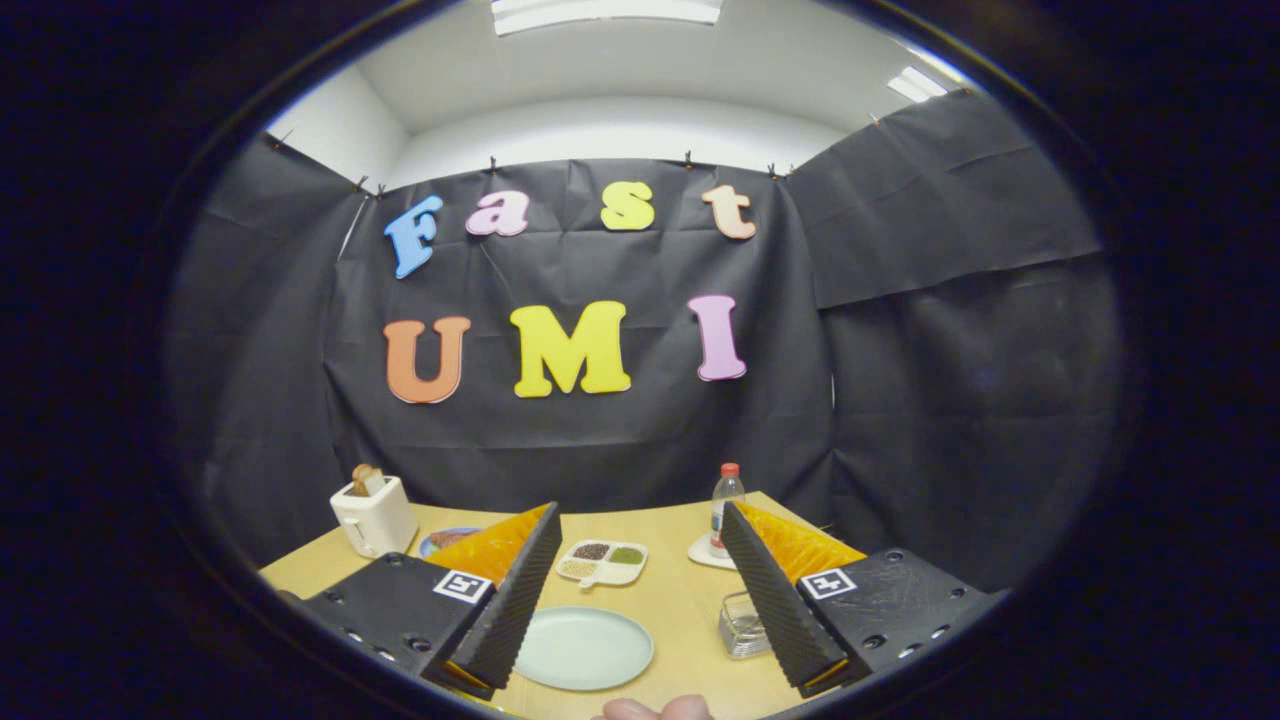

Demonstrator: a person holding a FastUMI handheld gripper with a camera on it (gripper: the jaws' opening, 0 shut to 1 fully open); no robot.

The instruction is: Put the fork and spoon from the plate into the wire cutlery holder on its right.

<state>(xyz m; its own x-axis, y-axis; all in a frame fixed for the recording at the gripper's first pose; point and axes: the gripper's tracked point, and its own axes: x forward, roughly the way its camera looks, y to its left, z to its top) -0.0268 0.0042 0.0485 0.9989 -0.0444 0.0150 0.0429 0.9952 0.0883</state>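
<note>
A pale green plate lies on the wooden table, low between my fingers and close to the left one. The part of it that I see is bare. To its right stands the wire cutlery holder, partly hidden by my right finger; I cannot tell what it holds. My gripper hangs above the table, open wide, with nothing between the fingers.
A white toaster with bread stands at the back left, with a blue dish next to it. A divided white dish of grains lies beyond the plate. A bottle stands on a white coaster. A person's fingertips show at the near edge.
</note>
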